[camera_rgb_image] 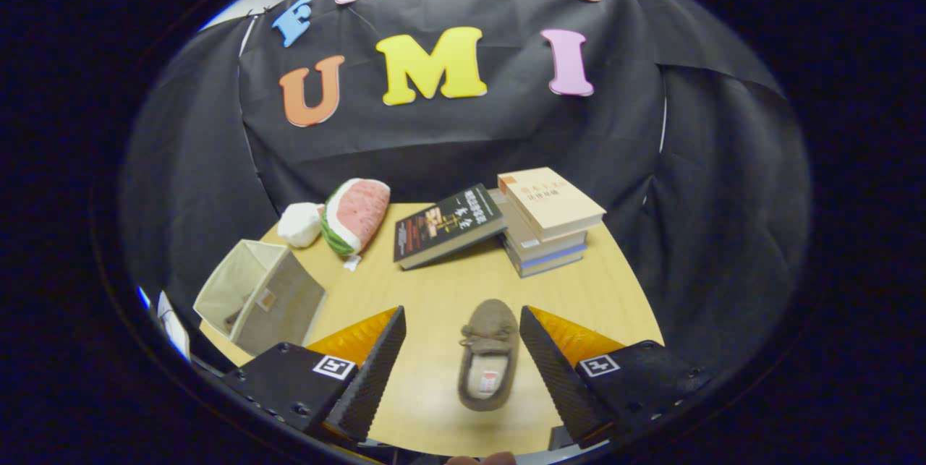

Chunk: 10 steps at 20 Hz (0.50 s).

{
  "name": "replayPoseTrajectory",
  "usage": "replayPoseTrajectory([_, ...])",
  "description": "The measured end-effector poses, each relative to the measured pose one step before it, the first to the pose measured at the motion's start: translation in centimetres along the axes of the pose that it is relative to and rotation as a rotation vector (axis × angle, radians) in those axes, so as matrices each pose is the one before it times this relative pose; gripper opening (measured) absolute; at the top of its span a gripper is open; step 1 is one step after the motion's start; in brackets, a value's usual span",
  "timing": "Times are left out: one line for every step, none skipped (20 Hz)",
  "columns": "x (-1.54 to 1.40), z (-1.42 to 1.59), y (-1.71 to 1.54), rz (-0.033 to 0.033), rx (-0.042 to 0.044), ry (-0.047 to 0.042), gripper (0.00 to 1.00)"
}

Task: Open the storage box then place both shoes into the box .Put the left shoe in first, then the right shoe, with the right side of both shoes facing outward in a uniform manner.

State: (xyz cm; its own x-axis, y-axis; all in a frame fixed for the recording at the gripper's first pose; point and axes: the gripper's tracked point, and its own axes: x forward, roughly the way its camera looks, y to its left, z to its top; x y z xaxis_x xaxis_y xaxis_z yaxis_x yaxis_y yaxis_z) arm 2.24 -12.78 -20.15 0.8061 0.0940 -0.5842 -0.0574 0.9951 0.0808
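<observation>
A brown slipper-style shoe [488,356] lies on the wooden table [434,291], toe pointing away, between my two fingers and closer to the right one. My gripper [463,320] is open, its fingers wide apart on either side of the shoe, and they look to be above it rather than touching it. The beige fabric storage box [260,296] stands open to the left of the left finger, at the table's left edge. Something dark lies low inside the box, too hidden to identify.
Beyond the shoe, a dark book [445,225] leans against a stack of books [546,223] at the back right. A watermelon-slice plush [356,215] and a white plush [300,224] sit at the back left. Black cloth walls surround the table.
</observation>
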Motion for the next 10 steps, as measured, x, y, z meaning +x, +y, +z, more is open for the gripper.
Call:
replayPoseTrajectory([1.045,-1.555,-1.393,-0.00598,0.00502,0.03356,0.96])
replayPoseTrajectory([1.039,-1.140,-0.739,0.00078,0.00709,0.03199,0.96])
replayPoseTrajectory([1.150,-1.892,-0.686,0.00179,0.00380,0.05067,0.96])
replayPoseTrajectory([1.275,-1.443,-0.324,0.00838,-0.00113,0.04373,0.96])
replayPoseTrajectory([1.347,-0.944,-0.227,0.00503,-0.00637,0.03439,0.96])
replayPoseTrajectory([1.224,-0.797,-0.225,0.00296,-0.00406,0.02845,0.96])
replayPoseTrajectory([1.097,-0.247,0.187,0.00327,-0.00770,0.02164,0.96])
replayPoseTrajectory([0.958,-0.405,-0.105,0.00304,-0.00355,0.02067,0.96])
replayPoseTrajectory([0.878,-0.267,-0.034,0.00587,0.00299,0.01758,0.96])
replayPoseTrajectory([0.840,-0.153,0.069,0.00901,0.01250,0.01622,0.96])
